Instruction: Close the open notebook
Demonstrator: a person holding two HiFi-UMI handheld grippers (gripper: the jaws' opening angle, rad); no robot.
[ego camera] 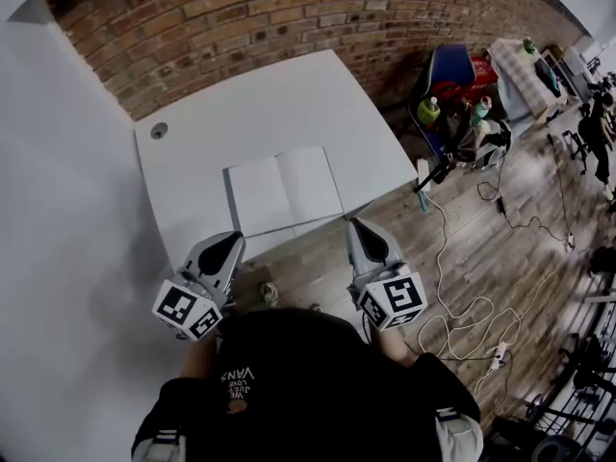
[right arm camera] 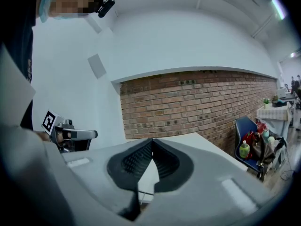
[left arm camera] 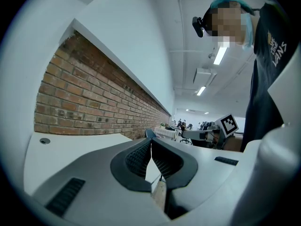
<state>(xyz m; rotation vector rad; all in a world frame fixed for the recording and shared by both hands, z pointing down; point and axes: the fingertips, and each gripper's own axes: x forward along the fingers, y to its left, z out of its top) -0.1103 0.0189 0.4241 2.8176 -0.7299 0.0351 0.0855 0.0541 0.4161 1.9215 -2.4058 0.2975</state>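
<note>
The open notebook lies flat with blank white pages near the front edge of the white table. My left gripper hangs just off the table's front edge, below the notebook's left page, its jaws shut on nothing. My right gripper hovers over the floor beside the table's front right corner, below the right page, also shut and empty. In the left gripper view the tips meet, pointing level along the table. The right gripper view shows its tips touching, with the table top ahead.
A brick wall backs the table and a white wall runs along its left. A cable hole sits at the table's far left. To the right stand a blue chair with bottles and bags, and cables on the wooden floor.
</note>
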